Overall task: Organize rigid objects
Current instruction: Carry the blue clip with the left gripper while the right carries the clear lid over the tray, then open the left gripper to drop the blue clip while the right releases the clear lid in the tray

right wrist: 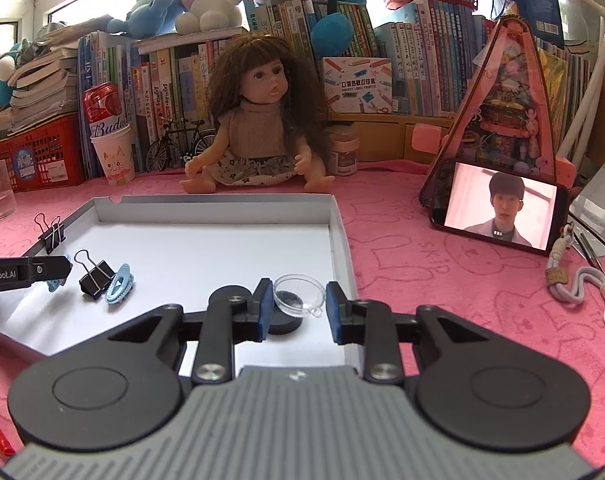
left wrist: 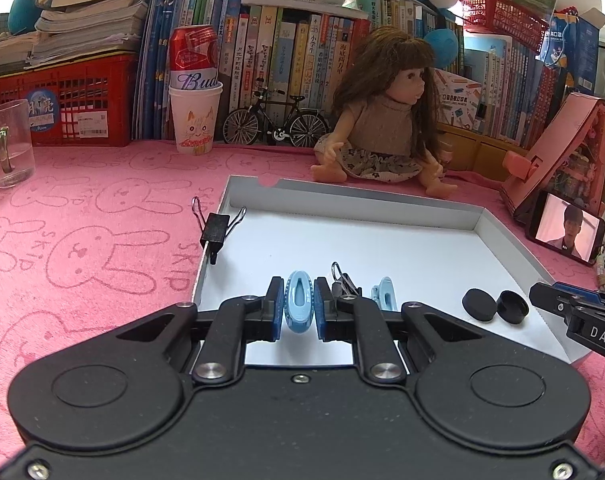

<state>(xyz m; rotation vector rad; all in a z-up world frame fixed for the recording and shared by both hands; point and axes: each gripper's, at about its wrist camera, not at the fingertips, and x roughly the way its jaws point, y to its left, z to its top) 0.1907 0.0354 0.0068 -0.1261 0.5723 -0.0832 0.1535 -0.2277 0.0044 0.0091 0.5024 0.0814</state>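
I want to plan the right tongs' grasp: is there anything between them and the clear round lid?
Nothing visible stands between. The clear round lid lies in the open gap of the right tongs, inside the white tray. It overlaps a black disc underneath, so closing might catch that too.

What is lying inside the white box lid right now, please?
Inside the white box lid: a black binder clip, a blue hair clip, two black round caps and a clear round lid. Another binder clip grips its left wall. The right tongs partly hide one cap.
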